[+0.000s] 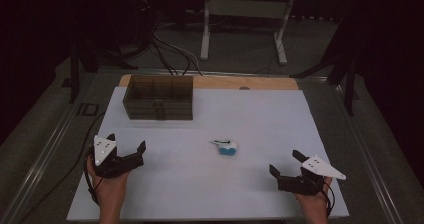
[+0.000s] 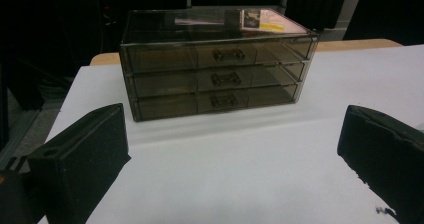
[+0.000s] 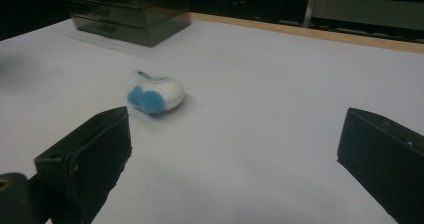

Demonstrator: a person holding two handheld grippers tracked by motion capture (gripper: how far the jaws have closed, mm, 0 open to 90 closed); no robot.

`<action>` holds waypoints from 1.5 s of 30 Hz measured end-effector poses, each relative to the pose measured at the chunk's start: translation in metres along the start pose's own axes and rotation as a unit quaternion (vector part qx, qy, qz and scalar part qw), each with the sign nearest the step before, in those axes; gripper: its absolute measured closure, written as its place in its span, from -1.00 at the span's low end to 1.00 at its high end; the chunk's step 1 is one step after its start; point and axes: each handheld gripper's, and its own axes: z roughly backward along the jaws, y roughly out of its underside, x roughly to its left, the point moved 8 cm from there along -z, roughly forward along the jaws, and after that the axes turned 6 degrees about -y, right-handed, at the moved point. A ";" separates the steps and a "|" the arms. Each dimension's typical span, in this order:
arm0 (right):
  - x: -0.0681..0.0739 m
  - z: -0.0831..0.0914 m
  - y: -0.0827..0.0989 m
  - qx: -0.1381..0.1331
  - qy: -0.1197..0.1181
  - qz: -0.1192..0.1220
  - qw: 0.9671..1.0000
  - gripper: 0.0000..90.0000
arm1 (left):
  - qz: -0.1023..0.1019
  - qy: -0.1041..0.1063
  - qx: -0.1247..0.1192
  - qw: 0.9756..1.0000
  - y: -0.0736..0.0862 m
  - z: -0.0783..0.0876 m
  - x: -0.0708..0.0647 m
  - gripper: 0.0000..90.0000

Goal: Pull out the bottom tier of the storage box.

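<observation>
Obs.: the small white-and-blue soft object (image 1: 226,147), rounded, with a thin dark strap or loop on top, lies alone on the white tabletop (image 1: 260,119), a little toward my edge of centre and nearer its right edge than its left. The smoked translucent three-drawer plastic organiser (image 1: 158,98) sits well apart from it, at the far-left corner, all drawers shut.

Handling judgement: looks plush or foam, so light and compressible, not fragile, unlikely to slip. Best hold is across the rounded body from the sides; the loop looks too thin and floppy to trust.

My right gripper (image 1: 287,165): jaws spread wide, holding nothing, near the right of my edge, pointed at the object, not touching it. My left gripper (image 1: 126,146): jaws also wide apart and empty, facing the organiser's drawer fronts.
</observation>
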 end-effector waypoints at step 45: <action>-0.001 0.000 0.001 0.000 -0.001 0.000 1.000 -0.97 | 0.004 -0.017 0.004 1.000 -0.027 -0.059 -0.015 -0.97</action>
